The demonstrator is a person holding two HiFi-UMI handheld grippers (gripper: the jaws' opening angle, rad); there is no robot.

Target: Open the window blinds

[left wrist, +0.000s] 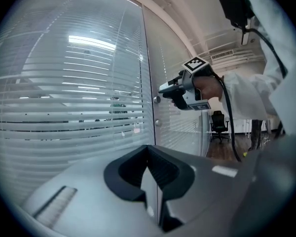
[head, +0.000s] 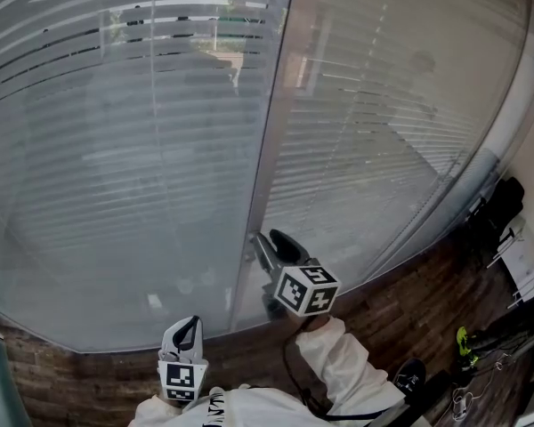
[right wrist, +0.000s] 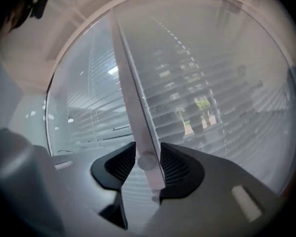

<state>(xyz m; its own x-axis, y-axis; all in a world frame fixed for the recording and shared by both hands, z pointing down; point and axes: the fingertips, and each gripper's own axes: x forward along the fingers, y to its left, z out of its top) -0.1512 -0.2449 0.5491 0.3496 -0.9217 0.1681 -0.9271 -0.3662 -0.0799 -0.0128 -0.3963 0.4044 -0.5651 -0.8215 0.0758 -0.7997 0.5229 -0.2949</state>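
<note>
In the head view, white horizontal-slat window blinds (head: 116, 149) cover two glass panes on either side of a pale metal upright post (head: 269, 132). The right tongs (head: 260, 241) point at that post, and the left tongs (head: 189, 326) are held lower, apart from it. In the left gripper view, the left tongs' black pads are closed tip to tip on nothing, and the right tongs' tips are just beside a small round grey knob (left wrist: 157, 99) on the post. In the right gripper view, the right tongs are open, with that knob between the pads and a slight gap beside it.
</note>
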